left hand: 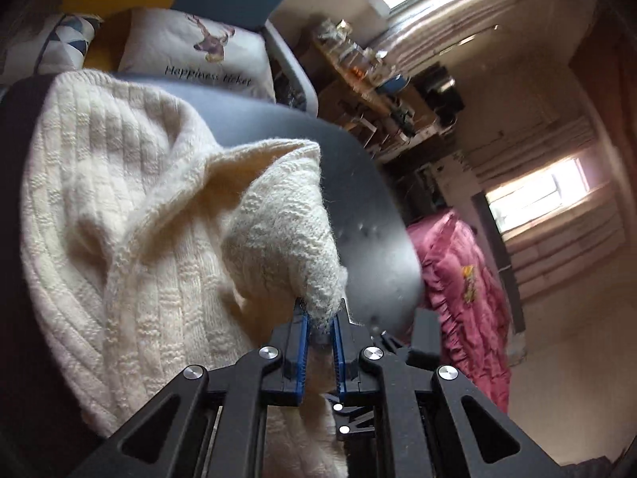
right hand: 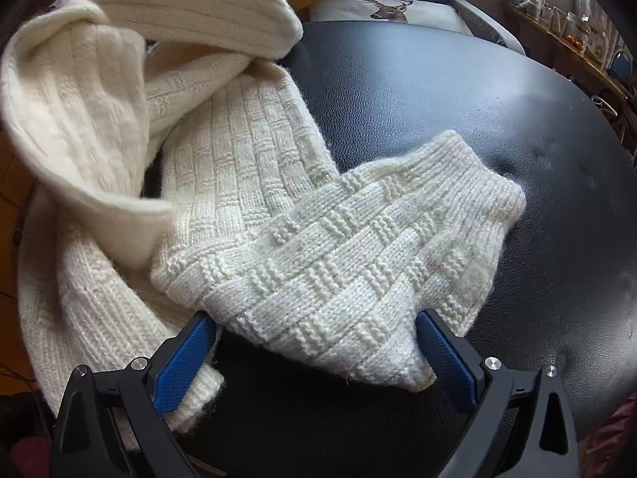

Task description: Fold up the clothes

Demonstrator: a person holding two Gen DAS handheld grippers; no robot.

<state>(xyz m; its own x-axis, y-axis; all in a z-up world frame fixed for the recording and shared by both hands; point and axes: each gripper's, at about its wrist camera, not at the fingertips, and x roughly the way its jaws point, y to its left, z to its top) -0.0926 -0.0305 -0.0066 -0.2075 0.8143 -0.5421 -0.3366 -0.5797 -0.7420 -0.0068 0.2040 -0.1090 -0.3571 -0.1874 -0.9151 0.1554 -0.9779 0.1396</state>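
Observation:
A cream knitted sweater (left hand: 131, 207) lies bunched on a round black leather-topped table (left hand: 370, 207). My left gripper (left hand: 320, 312) is shut on a lifted end of the knit, which rises in a hump from between the blue pads (left hand: 300, 334). In the right wrist view the sweater (right hand: 239, 147) spreads over the table (right hand: 458, 91), with a basket-weave sleeve (right hand: 358, 239) folded across it. My right gripper (right hand: 318, 332) stands wide open over the sleeve's near corner. The corner lies flat between the fingers and is not pinched.
A white cushion with a deer print (left hand: 207, 51) rests on a chair behind the table. A pink ruffled cloth (left hand: 466, 298) hangs beyond the table's right edge. Cluttered shelves (left hand: 358, 67) line the far wall below bright windows.

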